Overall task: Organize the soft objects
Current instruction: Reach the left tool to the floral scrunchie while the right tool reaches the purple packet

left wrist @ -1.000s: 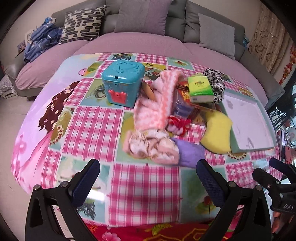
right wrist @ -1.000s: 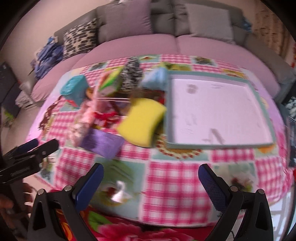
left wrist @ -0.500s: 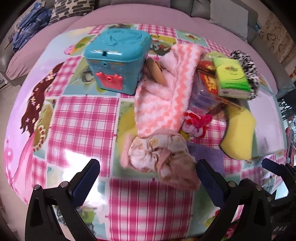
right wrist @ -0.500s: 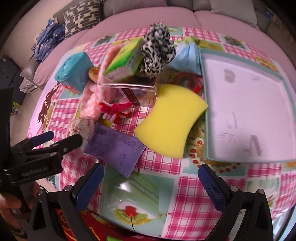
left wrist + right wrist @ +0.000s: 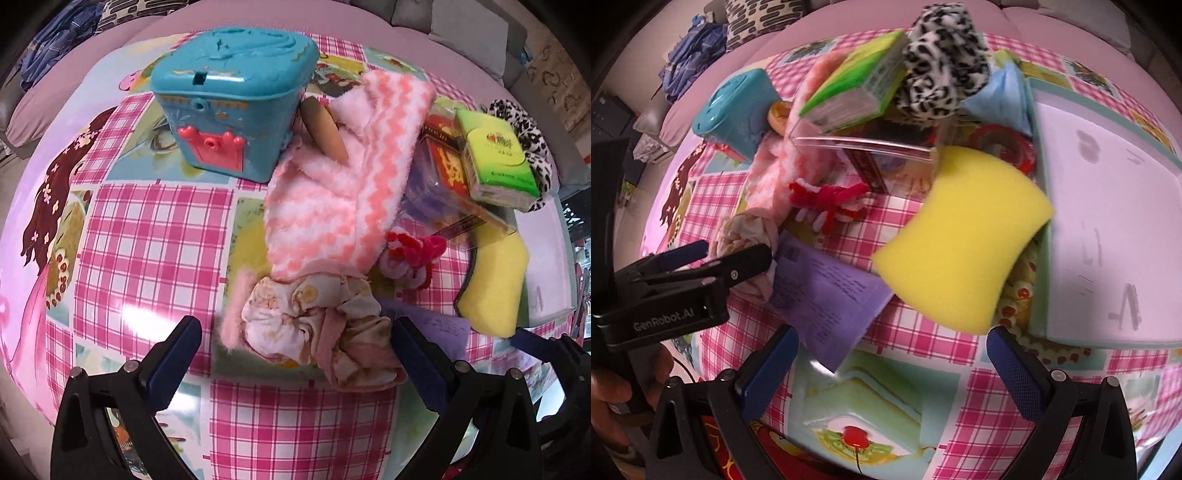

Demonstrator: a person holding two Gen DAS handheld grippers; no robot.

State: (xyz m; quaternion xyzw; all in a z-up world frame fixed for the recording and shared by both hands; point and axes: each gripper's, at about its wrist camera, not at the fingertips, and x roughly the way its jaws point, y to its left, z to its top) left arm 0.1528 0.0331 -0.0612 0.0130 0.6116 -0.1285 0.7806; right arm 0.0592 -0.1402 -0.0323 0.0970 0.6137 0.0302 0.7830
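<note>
Honestly the crumpled floral cloth (image 5: 314,325) looks light and floppy, so the wide-open, empty left gripper (image 5: 293,354) should pinch its bunched middle; right gripper (image 5: 892,365) gapes empty too.

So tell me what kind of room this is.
Most likely a home living room: a grey sofa with a patterned cushion curves behind a table under a pink checked cartoon tablecloth, piled with household odds and ends.
</note>
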